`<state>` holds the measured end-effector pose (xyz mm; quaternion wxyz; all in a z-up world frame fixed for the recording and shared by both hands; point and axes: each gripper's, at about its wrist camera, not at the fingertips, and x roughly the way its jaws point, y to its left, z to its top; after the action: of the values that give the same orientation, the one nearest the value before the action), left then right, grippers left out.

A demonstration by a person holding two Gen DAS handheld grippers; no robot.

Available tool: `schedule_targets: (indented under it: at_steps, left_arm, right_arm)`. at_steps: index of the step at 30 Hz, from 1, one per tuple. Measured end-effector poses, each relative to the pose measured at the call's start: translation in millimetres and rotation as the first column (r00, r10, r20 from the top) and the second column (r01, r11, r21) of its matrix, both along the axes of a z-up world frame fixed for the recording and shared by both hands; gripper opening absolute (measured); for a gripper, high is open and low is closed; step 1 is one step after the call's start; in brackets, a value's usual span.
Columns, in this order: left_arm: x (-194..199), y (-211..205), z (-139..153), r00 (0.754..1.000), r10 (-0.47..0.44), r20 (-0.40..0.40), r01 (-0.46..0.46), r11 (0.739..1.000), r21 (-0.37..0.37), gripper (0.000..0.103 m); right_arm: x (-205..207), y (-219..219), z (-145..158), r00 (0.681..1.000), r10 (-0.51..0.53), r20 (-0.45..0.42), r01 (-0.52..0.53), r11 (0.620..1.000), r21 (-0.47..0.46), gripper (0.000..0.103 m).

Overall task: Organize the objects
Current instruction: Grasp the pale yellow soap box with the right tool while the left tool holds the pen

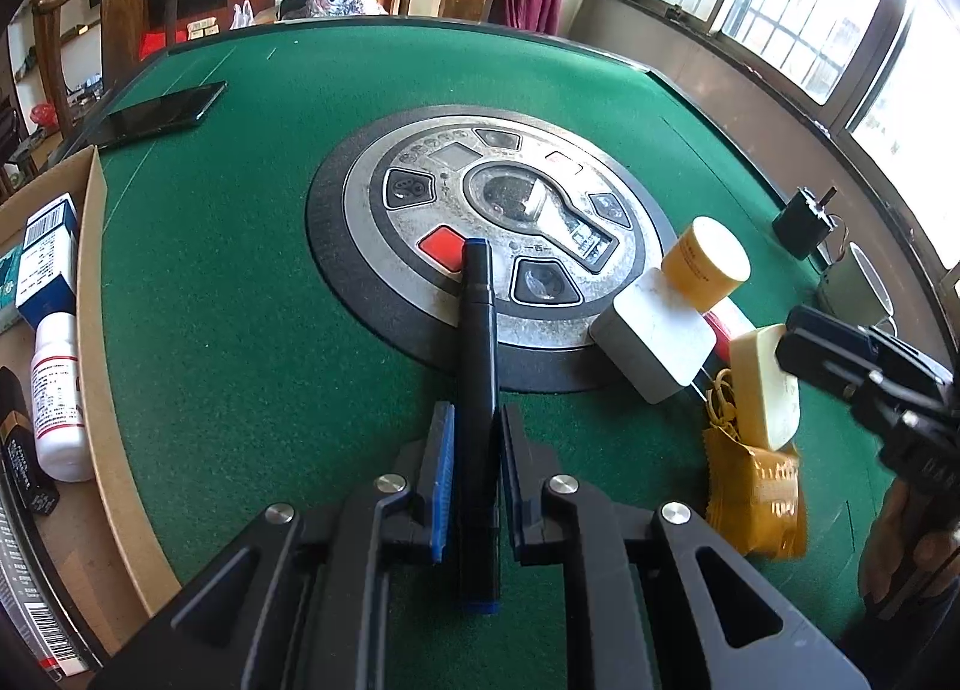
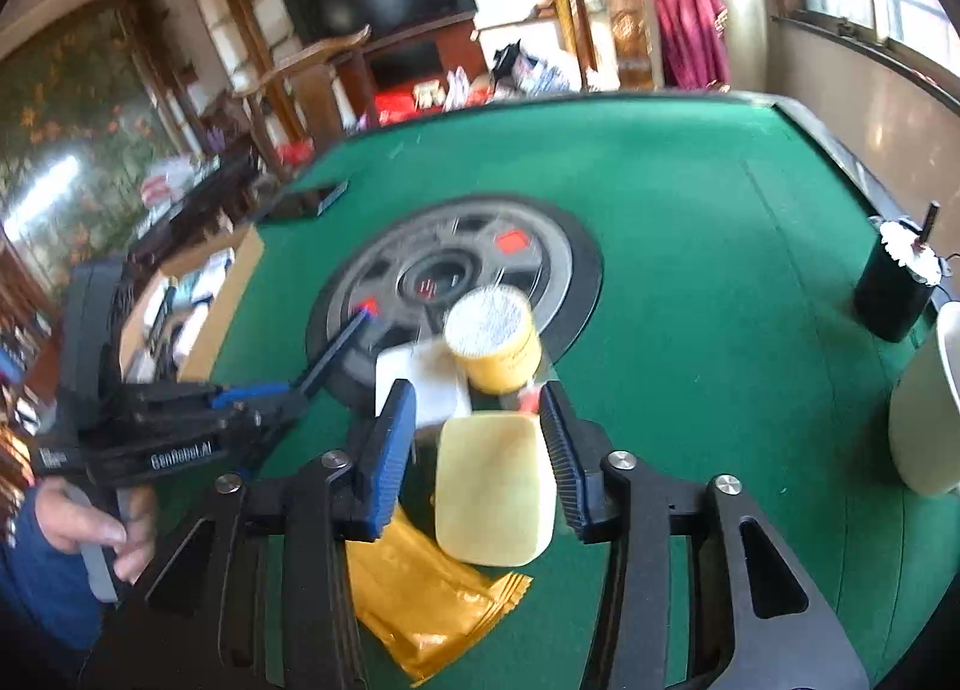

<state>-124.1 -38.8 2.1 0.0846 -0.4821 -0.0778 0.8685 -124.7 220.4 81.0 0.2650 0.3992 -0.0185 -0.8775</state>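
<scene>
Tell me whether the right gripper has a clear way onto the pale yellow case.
Probably yes. The right gripper has a finger on either side of the pale yellow case, nothing between. The orange packet lies beneath it.

Right gripper (image 2: 477, 438): jaws apart around a pale yellow block (image 2: 493, 489), pads not pressing.
Under block: orange packet (image 2: 420, 588).
Left gripper (image 2: 288, 393): clamps a dark marker (image 2: 336, 348).
Surface: green table (image 2: 690, 270).

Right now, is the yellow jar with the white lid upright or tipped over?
Tipped. The yellow jar lies on its side, its white lid end facing up and outward, resting against the white box.
</scene>
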Motion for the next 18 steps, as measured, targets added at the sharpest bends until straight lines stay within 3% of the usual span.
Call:
schedule_targets:
  at_steps: [3,9,12,18]
  left_arm:
    - [0.2,0.7,-0.2,1.0,0.002,-0.003,-0.002,1.0,-0.003,0.014]
    - [0.9,10.4,-0.4,0.999,0.002,-0.034,-0.004,0.998,-0.066,0.014]
    - [1.8,15.0,-0.9,0.998,0.003,-0.06,-0.009,0.994,-0.108,0.015]
    - [1.2,18.8,-2.4,0.995,0.003,-0.095,-0.018,0.988,-0.151,0.02]
  right_arm:
    - [4.2,-7.0,-5.8,1.0,-0.023,0.004,0.023,0.995,0.098,0.044]
    - [16.8,-13.2,-18.0,0.995,-0.092,0.026,0.085,0.978,0.192,0.045]
    - [20.6,-19.5,-21.6,0.994,-0.102,0.03,0.093,0.973,0.213,0.058]
    - [20.2,-23.4,-35.8,0.983,-0.161,0.092,0.137,0.964,0.229,0.06]
